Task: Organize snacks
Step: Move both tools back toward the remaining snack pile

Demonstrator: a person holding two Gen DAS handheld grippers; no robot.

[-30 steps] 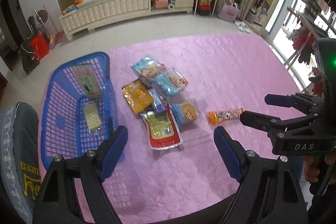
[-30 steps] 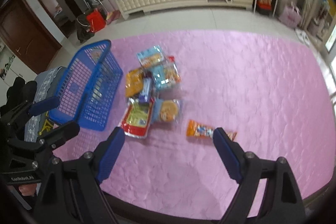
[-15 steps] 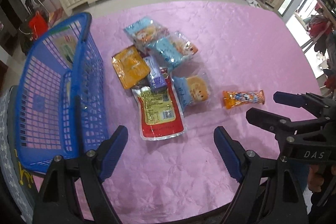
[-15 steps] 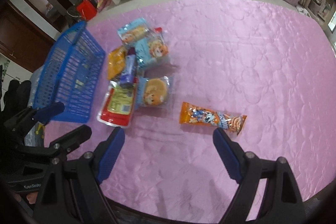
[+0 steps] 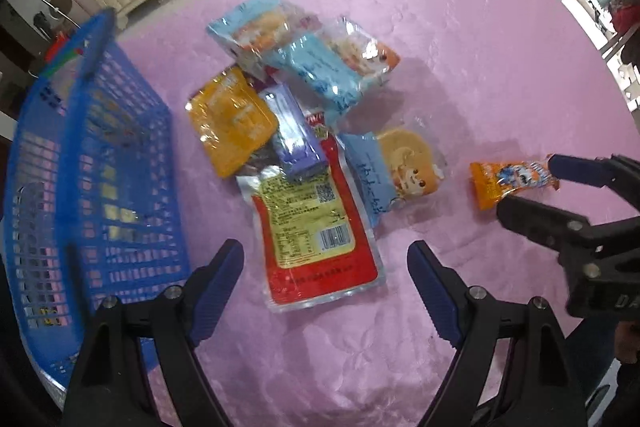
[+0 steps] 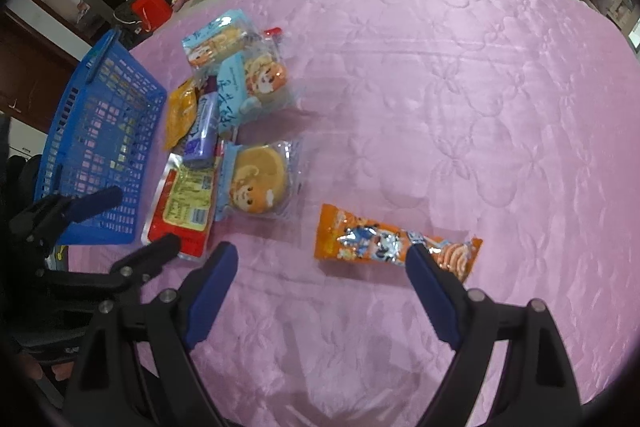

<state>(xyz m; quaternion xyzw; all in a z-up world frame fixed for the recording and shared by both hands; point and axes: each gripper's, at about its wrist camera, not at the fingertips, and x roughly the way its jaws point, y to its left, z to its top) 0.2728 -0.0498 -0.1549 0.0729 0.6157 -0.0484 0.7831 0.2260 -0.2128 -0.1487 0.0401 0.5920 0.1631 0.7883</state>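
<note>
Quilted pink satin cloth [image 6: 460, 75] with stitched flower pattern covers the counter. Blue plastic lattice basket [image 5: 100, 163] at left. Beside it a pile of glossy crinkly snack packs: flat red pouch [image 5: 316, 227], orange pouch [image 5: 230, 123], purple bar [image 5: 294, 135], clear-wrapped round cake [image 5: 404, 167]. Long orange foil snack stick [image 6: 384, 241] lies apart. Left gripper [image 5: 324, 267] fingers wide open over the red pouch; right gripper [image 6: 320, 267] fingers open, empty, by the stick.

- The pink cloth [image 6: 440, 99] on the table is quilted and has a soft satin shine.
- The blue basket [image 5: 100, 187] is hard plastic lattice, a little glossy.
- The red pouch [image 5: 316, 239] and the orange packet [image 6: 384, 239] are glossy plastic film with reflections.
- The cake wrapper [image 6: 260, 179] is clear, shiny film.
- The gripper fingers [image 6: 208, 291] have matt blue pads on black plastic.
</note>
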